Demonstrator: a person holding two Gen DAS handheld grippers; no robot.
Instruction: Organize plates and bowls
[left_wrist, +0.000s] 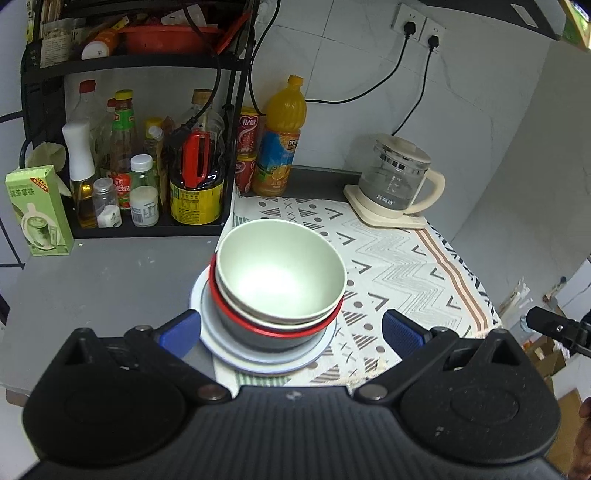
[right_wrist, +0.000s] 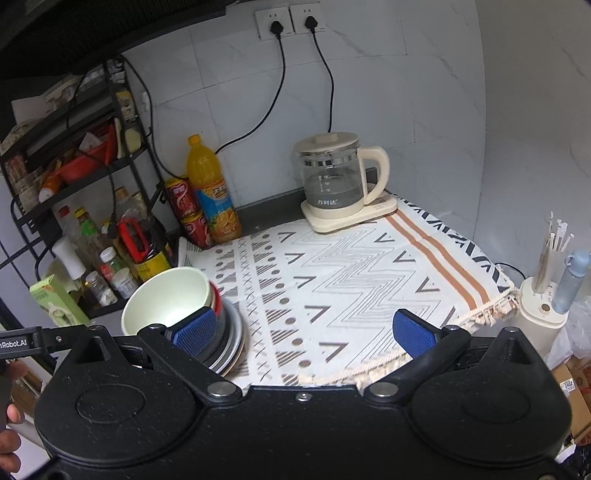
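A pale green bowl (left_wrist: 280, 273) sits nested in a grey bowl with a red rim (left_wrist: 266, 328), on stacked pale blue plates (left_wrist: 258, 360) at the left edge of the patterned cloth. My left gripper (left_wrist: 291, 332) is open, its blue pads either side of the stack's near side, holding nothing. In the right wrist view the stack shows at the left, with the green bowl (right_wrist: 166, 299) on the plates (right_wrist: 232, 339). My right gripper (right_wrist: 310, 332) is open and empty above the cloth, right of the stack.
A black rack (left_wrist: 122, 229) with sauce bottles stands behind the stack on the left. An orange juice bottle (left_wrist: 280, 136), red cans (left_wrist: 247, 147) and a glass kettle (left_wrist: 399, 177) stand at the back. A green carton (left_wrist: 37, 210) stands far left. The cloth (right_wrist: 351, 277) ends at a fringed right edge.
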